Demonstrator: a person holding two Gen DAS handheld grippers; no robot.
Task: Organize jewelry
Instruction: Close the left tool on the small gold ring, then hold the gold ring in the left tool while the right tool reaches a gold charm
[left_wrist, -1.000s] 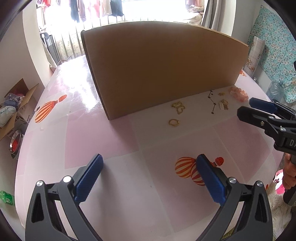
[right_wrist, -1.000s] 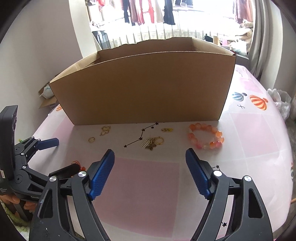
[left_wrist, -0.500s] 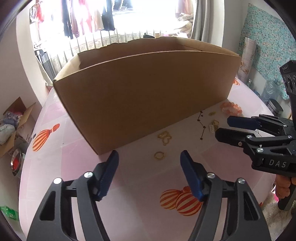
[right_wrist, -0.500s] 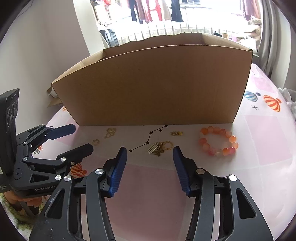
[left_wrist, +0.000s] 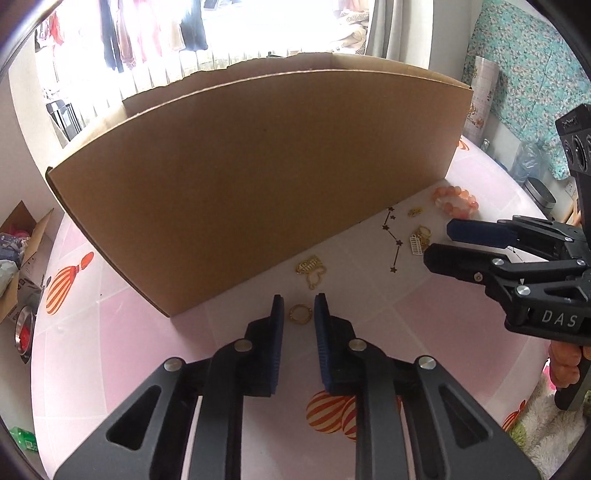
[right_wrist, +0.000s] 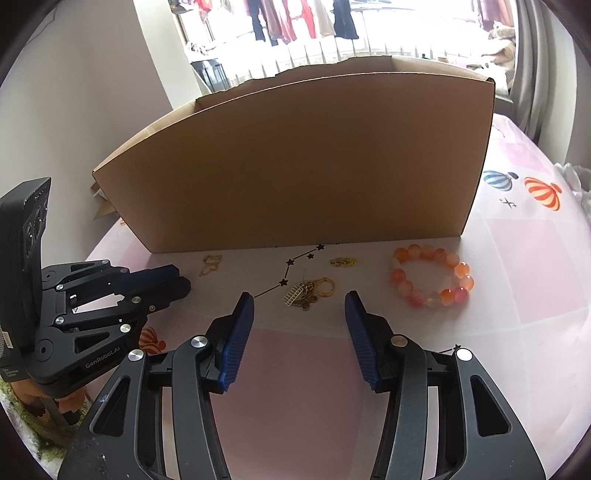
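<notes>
Presently, left gripper (left_wrist: 299, 308): jaws have just been closing, now narrow, gold ring (left_wrist: 300, 314) between the pads on the table; contact not discernible.
Right gripper (right_wrist: 299, 308): jaws half apart, nothing between them.
Charm cluster (right_wrist: 308, 293): frame centre, just beyond the right gripper's tips.
Bead bracelet (right_wrist: 430, 277): right of centre, flat on tablecloth (right_wrist: 517, 295).
Cardboard box (right_wrist: 295, 166): upright behind all jewelry.
</notes>
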